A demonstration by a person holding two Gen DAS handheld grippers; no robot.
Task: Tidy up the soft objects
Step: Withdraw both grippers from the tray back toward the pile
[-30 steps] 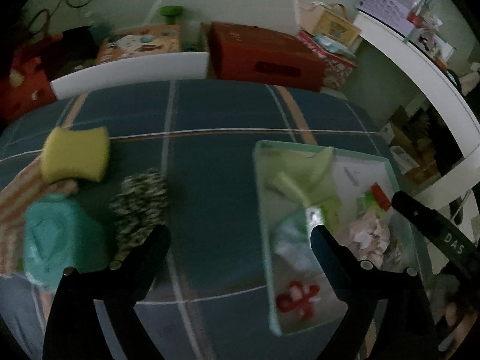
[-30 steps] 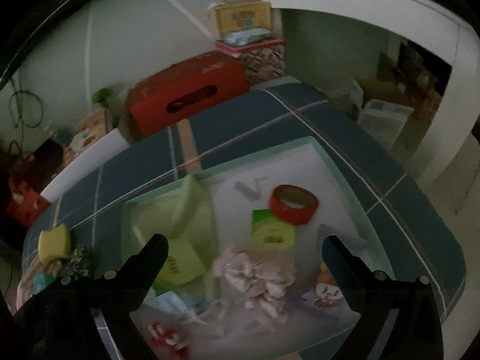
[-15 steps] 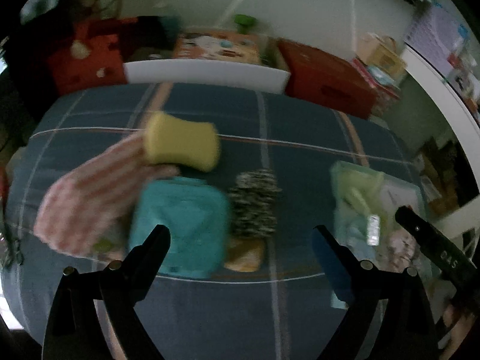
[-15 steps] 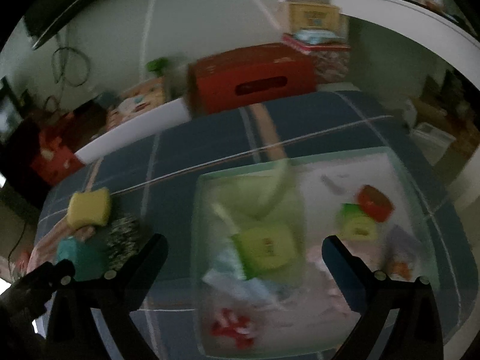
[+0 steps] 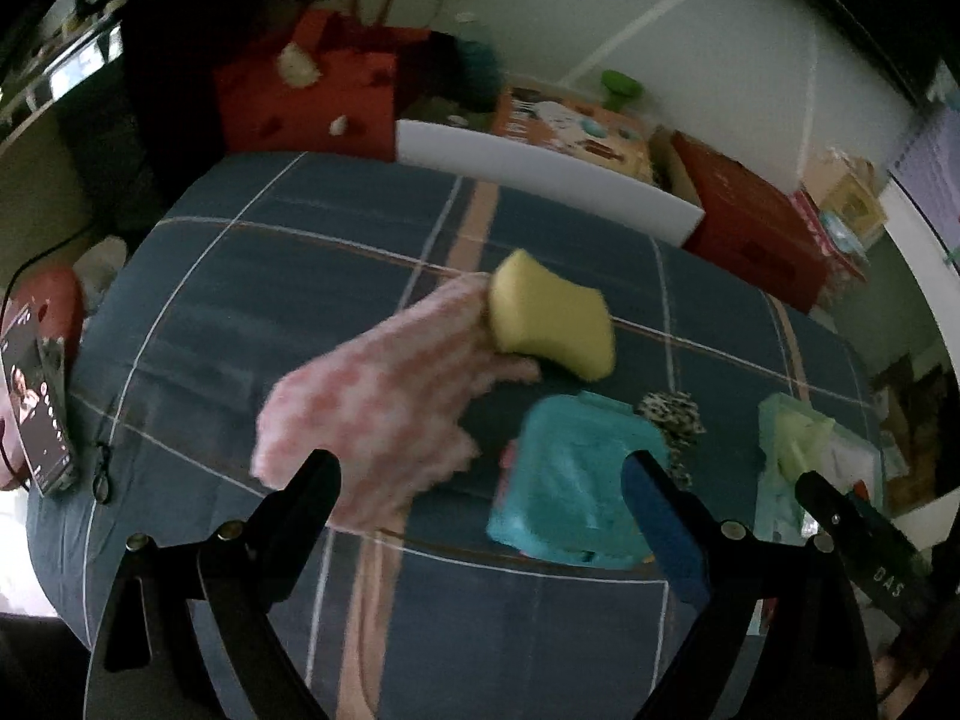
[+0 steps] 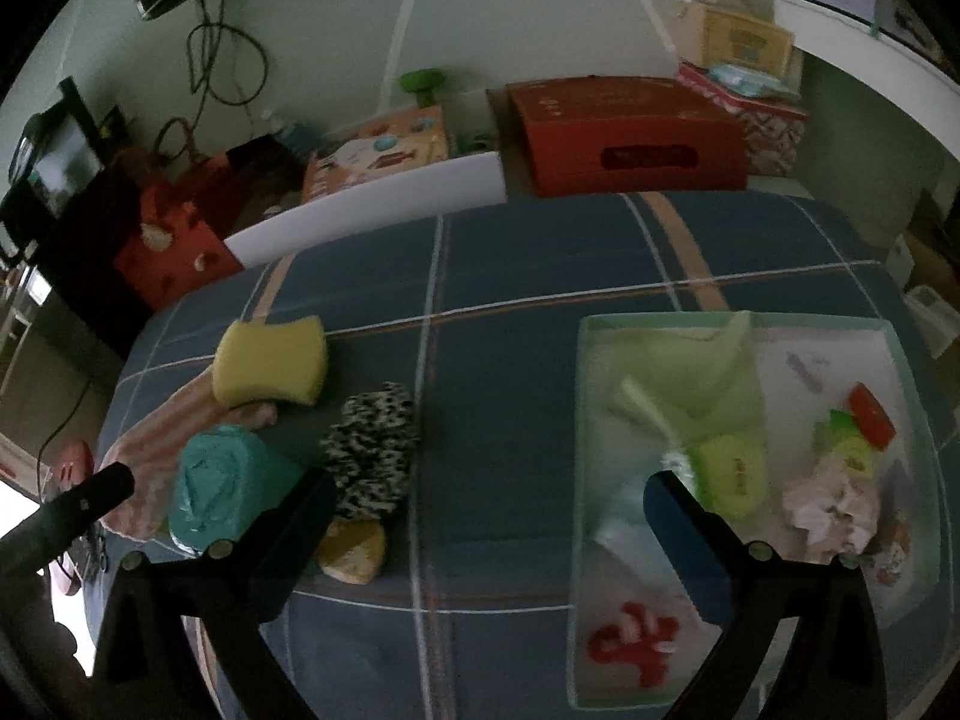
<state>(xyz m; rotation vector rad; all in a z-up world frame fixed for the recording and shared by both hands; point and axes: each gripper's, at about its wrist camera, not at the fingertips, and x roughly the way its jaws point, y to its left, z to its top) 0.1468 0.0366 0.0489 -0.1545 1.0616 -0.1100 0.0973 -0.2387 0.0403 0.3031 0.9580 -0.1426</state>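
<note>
Soft things sit in a cluster on the blue plaid bed cover (image 5: 540, 228), centre of the left wrist view: pink striped cloth (image 5: 384, 402) spread flat at centre-left, yellow sponge (image 5: 552, 324) resting on its upper right edge, teal soft block (image 5: 570, 480) just below that, speckled black-and-white knit piece (image 6: 372, 450) beside the block, and a small yellow-brown lump (image 6: 354, 549) touching the knit's lower end. The pale green bin (image 6: 579, 480) sits at right of the right wrist view with green fabric, a pink scrunched piece and small red bits already in it. All of these look light and squashy; the cloth is limp and will drape, so probably best pinched at a bunched edge near the bottom of the frame. The sponge and block should compress and spring back, so take them across the narrow sides. Nothing looks fragile or slippery. Left hand-held gripper (image 5: 480, 492) hangs above the cloth and block, jaws spread wide, nothing between them, touching nothing. Right hand-held gripper (image 6: 489, 501) is wide apart too, empty, over the gap between the cluster and the bin.
</note>
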